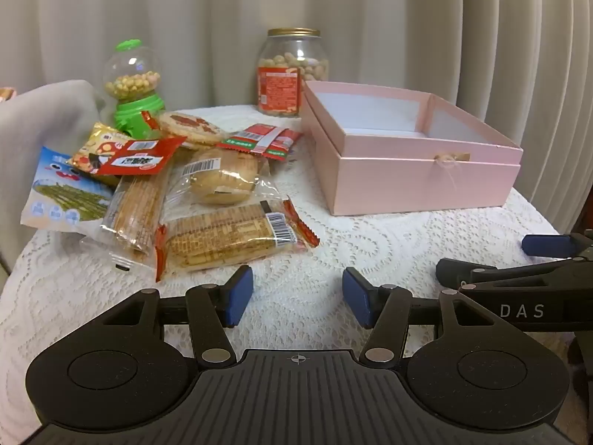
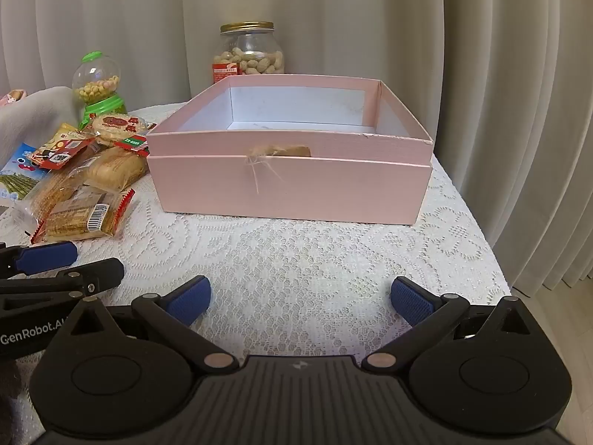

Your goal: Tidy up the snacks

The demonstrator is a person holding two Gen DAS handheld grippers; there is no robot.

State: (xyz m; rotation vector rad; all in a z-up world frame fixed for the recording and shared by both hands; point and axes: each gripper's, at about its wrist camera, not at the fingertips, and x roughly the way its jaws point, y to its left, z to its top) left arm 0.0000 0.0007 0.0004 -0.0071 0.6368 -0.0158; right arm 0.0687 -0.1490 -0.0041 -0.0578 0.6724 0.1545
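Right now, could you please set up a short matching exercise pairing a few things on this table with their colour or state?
Things:
1. box
2. candy dispenser
3. peanut jar
4. right claw

Descriptions:
A. gold lid
B. green base and cap
C. pink, nothing inside
D. open, holding nothing

Pairs: 1-C, 2-B, 3-A, 4-D

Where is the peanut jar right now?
The peanut jar stands at the table's far edge against the curtain, just behind the pink box's far-left corner, right of the green candy dispenser.
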